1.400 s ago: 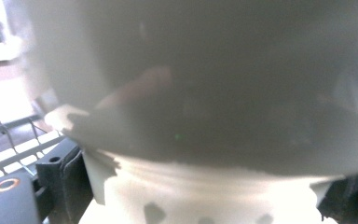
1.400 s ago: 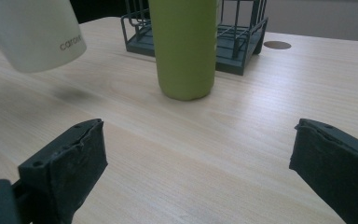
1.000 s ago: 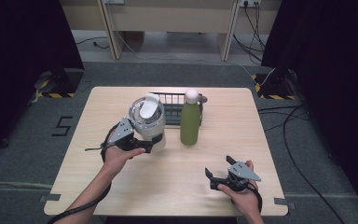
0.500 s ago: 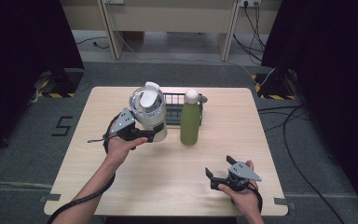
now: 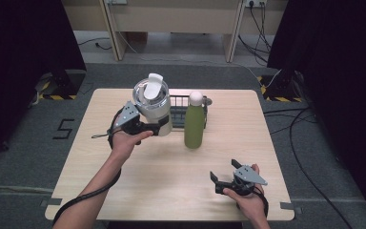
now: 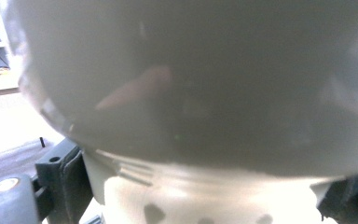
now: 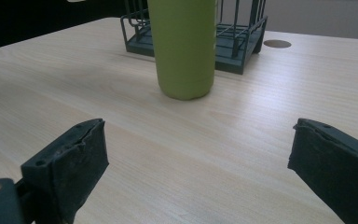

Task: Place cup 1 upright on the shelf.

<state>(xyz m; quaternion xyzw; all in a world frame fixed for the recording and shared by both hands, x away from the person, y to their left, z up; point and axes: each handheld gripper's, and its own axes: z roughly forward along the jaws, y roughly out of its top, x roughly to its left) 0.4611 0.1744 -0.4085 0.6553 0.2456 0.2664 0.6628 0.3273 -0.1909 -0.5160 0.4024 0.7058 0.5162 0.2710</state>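
High view: the big white tumbler [image 5: 153, 106] had been lifted off the table [image 5: 124, 191] and carried up and toward the wire basket [image 5: 181, 110] since a moment before, so it was probably going in there next. It was held tight in the left gripper [image 5: 147, 129] (the arm was stretched forward). The right gripper [image 5: 221, 177] was kept low on the table, jaws wide apart and empty, pointed at the green bottle [image 5: 194, 121].
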